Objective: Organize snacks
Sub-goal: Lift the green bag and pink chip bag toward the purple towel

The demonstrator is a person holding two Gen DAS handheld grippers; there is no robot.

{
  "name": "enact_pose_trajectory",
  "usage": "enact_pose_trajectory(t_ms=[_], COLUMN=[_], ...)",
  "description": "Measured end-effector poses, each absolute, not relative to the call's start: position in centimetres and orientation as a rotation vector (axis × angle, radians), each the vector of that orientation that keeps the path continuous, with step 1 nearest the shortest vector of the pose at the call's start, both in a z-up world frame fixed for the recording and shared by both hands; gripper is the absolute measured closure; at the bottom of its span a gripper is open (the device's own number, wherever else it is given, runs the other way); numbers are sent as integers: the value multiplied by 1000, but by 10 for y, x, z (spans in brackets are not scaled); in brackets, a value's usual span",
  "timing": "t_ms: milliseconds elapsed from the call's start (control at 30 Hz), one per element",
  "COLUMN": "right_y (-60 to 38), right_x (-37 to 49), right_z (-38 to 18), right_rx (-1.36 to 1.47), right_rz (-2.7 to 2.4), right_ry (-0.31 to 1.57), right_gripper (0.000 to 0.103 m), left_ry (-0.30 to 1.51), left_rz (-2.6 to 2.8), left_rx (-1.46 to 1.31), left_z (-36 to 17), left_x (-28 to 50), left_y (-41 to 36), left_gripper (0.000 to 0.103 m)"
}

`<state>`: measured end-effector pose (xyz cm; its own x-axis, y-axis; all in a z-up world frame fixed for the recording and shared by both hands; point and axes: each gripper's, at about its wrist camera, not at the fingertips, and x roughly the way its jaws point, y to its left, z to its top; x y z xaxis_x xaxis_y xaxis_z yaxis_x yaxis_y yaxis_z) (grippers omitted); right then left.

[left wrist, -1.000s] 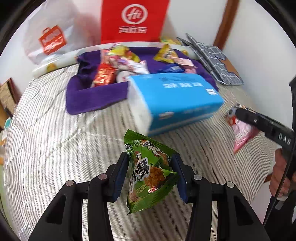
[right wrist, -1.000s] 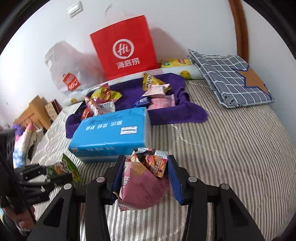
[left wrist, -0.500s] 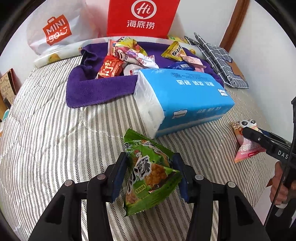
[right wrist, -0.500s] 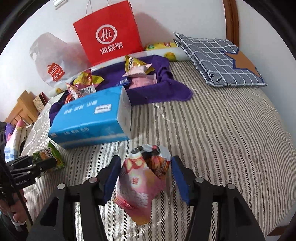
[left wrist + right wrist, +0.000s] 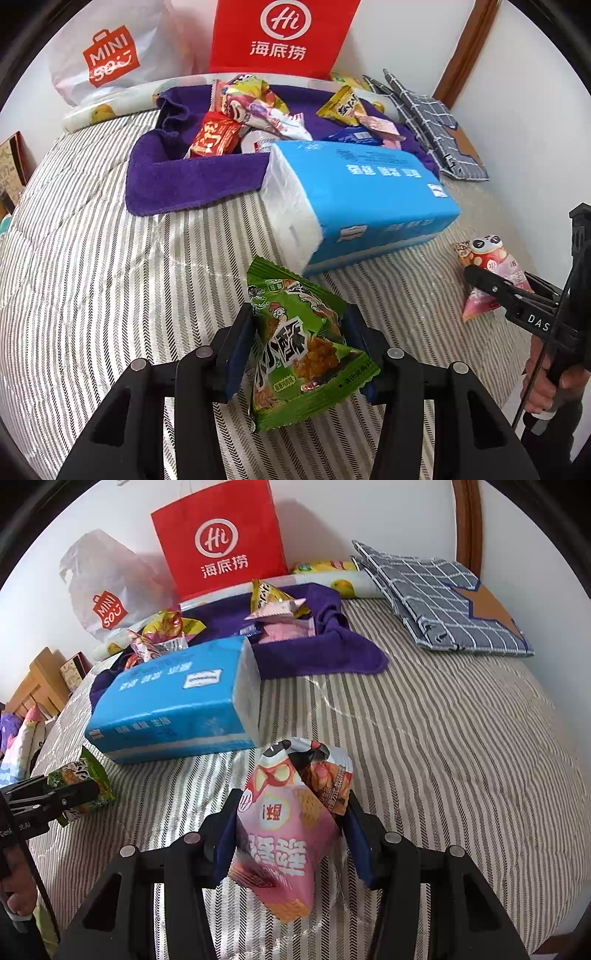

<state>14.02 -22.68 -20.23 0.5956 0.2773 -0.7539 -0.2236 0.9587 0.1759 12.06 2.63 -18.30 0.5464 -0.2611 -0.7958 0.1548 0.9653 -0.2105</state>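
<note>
Left wrist view: left gripper [image 5: 299,350] has its pads squeezed on a green snack bag [image 5: 303,347], jaws partly closed and closing a touch, bag just over the striped bedcover [image 5: 92,266]. Blue tissue pack [image 5: 354,199] at 12 o'clock, purple towel [image 5: 184,181] with the snack pile [image 5: 240,114] behind it at 11. Right gripper [image 5: 491,284] at 3 o'clock, pink bag [image 5: 487,273] in it. Right wrist view: right gripper [image 5: 291,830] closing on the pink snack bag [image 5: 284,838], which sits between the jaws, pads on both sides, low end on or near the bedcover. Tissue pack at 10 o'clock, towel at 12, red paper bag [image 5: 221,539] behind, left gripper at 9. Risk: both bags are puffy and slick, held by soft sides; one could slide out, or too hard a squeeze could pop it or crush the contents.
</note>
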Motion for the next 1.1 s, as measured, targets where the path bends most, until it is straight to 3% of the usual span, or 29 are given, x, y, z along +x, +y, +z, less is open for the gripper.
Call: enact_pose_trajectory(t_ms=[1100], right_y=[-216], right_x=[140], right_z=[-197], right_rx=[82], right_rz=[255], right_ry=[839], right_gripper=[53], left_ry=[943], left_rz=[-275], left_rx=[-184], left_z=[-174], left_x=[114], left_y=[34], left_gripper=[55])
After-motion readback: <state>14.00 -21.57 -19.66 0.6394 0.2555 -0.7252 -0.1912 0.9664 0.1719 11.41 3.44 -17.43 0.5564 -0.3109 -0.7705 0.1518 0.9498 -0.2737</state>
